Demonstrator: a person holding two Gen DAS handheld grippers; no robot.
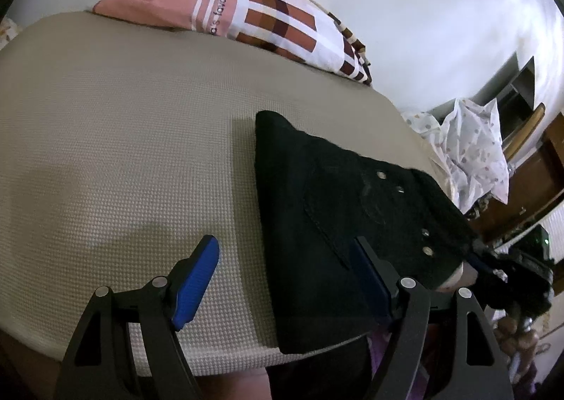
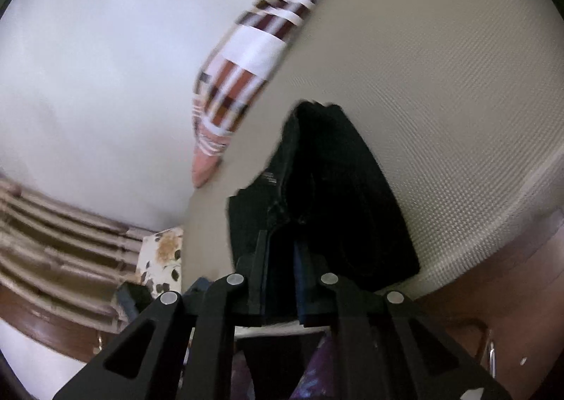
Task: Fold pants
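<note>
Black pants (image 1: pixel 338 209) lower right on bed (image 1: pixel 123 135); right gripper (image 2: pixel 282 259) seemingly pinching their edge, left gripper (image 1: pixel 285 269) spread; thin bite may slip, undoing fold

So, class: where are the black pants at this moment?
The black pants lie folded on the beige mattress, right of centre in the left wrist view, near its front edge, below the striped pillow.

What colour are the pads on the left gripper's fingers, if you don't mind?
Bright blue pads, clearest in the left wrist view.
</note>
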